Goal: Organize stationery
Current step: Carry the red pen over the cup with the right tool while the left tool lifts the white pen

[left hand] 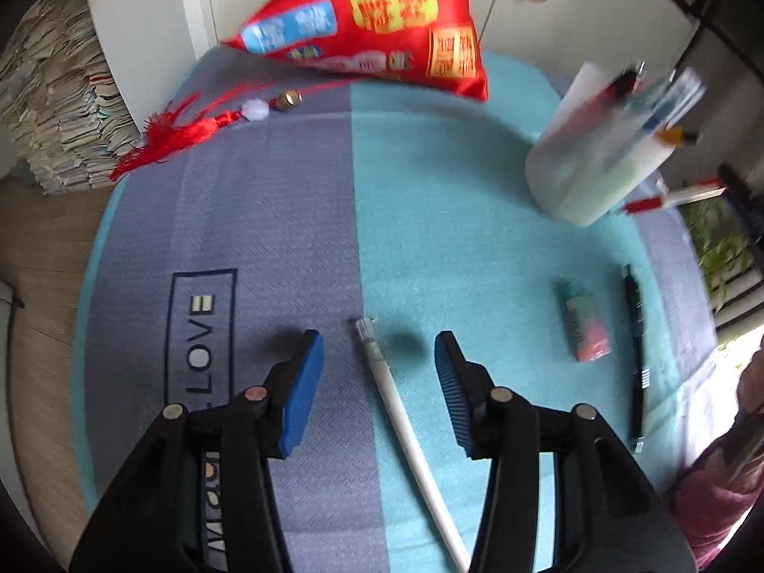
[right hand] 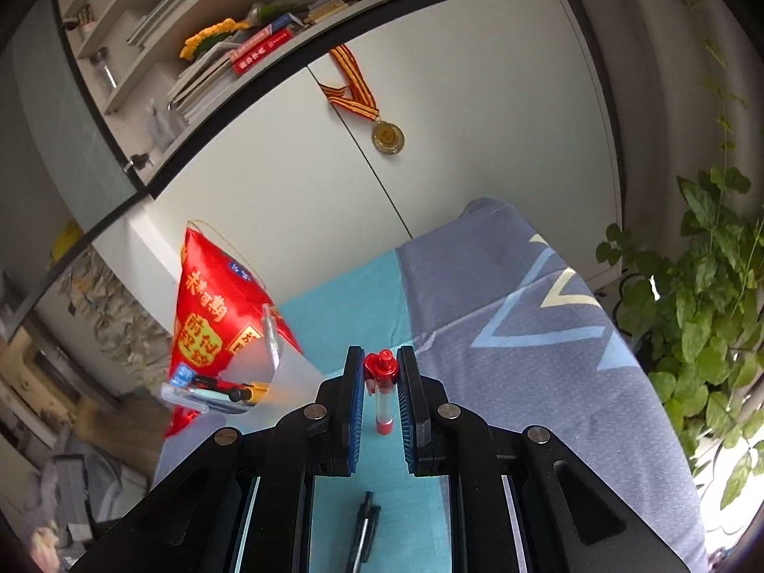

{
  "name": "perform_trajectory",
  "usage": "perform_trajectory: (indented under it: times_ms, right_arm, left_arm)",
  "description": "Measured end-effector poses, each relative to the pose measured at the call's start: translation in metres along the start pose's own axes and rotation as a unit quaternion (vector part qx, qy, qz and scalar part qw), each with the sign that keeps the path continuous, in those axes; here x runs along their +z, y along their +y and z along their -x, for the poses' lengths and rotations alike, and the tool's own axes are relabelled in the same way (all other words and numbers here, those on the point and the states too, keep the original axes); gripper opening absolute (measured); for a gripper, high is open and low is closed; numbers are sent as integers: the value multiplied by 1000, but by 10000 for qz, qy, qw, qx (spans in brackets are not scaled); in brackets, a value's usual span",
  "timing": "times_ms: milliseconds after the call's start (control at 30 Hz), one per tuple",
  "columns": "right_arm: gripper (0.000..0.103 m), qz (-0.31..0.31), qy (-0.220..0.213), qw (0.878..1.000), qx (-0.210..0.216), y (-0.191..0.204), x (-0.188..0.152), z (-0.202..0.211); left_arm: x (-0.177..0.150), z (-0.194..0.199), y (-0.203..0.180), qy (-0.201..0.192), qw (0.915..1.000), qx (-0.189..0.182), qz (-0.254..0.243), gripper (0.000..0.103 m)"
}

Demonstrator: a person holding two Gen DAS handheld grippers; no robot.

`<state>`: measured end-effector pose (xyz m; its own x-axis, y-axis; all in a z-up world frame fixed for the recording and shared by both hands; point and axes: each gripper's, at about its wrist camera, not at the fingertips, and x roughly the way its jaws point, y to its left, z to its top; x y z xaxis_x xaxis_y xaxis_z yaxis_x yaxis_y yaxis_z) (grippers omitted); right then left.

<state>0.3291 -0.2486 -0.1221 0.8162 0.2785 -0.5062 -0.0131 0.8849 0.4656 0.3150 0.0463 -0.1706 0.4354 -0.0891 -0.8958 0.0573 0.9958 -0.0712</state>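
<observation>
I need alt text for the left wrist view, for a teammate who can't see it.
The open left tongs hover over a white pen lying between the blue pads on a blue-and-teal cloth. Farther right lie a small glue bottle and a black pen, with a translucent pen cup behind.

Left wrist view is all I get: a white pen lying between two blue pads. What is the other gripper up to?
Observer: The right gripper is shut on a red-capped clear pen.
Operator: Is it above the pen holder?
Observer: No. In the right wrist view the translucent holder sits left of the jaws, not under them.
Operator: What is higher up the wall?
Observer: Open shelves stacked with books.
</observation>
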Motion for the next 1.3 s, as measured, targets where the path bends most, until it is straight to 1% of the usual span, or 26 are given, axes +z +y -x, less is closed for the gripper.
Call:
perform_trajectory:
  times_ms: [33, 67, 100, 133, 167, 233, 333, 400, 500, 600, 700, 833, 900, 1000, 1133, 1233, 1300]
  right_arm:
    - [15, 38, -3, 10000, 40, 1, -1, 0]
    - [15, 59, 5, 10000, 50, 1, -1, -1]
    - [15, 65, 15, 10000, 35, 2, -2, -1]
    - [15, 80, 2, 10000, 40, 2, -2, -1]
    - [15, 87, -38, 9999, 49, 2, -2, 0]
    - [15, 86, -165, 9998, 73, 3, 0, 5]
    - [15, 44, -400, 9989, 245, 4, 2, 17]
    - [15, 26, -464, 9987, 229, 9, 6, 26]
    - [15, 298, -529, 9978, 281, 31, 17, 41]
    - [15, 630, -728, 9952, 164, 58, 29, 55]
    - [15, 960, -790, 9922, 88, 82, 37, 58]
    - [15, 1297, -628, 9895, -80, 106, 44, 40]
    - [15, 1338, -482, 9897, -165, 110, 46, 30]
    - [15, 1297, -235, 9910, -225, 110, 46, 15]
    - [15, 1416, 35, 9891, -404, 111, 41, -4]
    - [15, 1384, 247, 9893, -386, 107, 35, -18]
    - [15, 1315, 348, 9903, -299, 102, 30, -23]
  left_arm:
    - [-1, 0, -5, -64, 9997, 175, -153, 36]
    - [-2, 0, -8, -56, 9994, 228, -239, 34]
    - [-2, 0, -11, -108, 9991, 242, -316, 17]
    - [-2, 1, -11, -124, 9991, 205, -353, 10]
    - [-2, 1, -12, -130, 9989, 198, -398, 9]
    - [-2, 1, -11, -145, 9986, 183, -465, 8]
    - [-5, 7, -5, -144, 9991, -117, -370, 8]
    - [-5, 17, -3, -243, 9988, -202, -367, 8]
    - [-5, 37, 2, -457, 9978, -301, -379, 8]
    - [-7, 62, 4, -687, 9961, -402, -390, 8]
    - [-4, 83, 4, -977, 9931, -502, -413, 8]
    - [12, 107, 3, -1337, 9880, -632, -445, 8]
    - [18, 120, 1, -1535, 9850, -634, -467, 8]
    - [25, 131, -3, -1733, 9814, -629, -539, 8]
    - [34, 138, -9, -1858, 9785, -639, -631, 8]
    - [40, 138, -15, -1885, 9777, -619, -692, 8]
    - [45, 138, -19, -1913, 9770, -600, -734, 8]
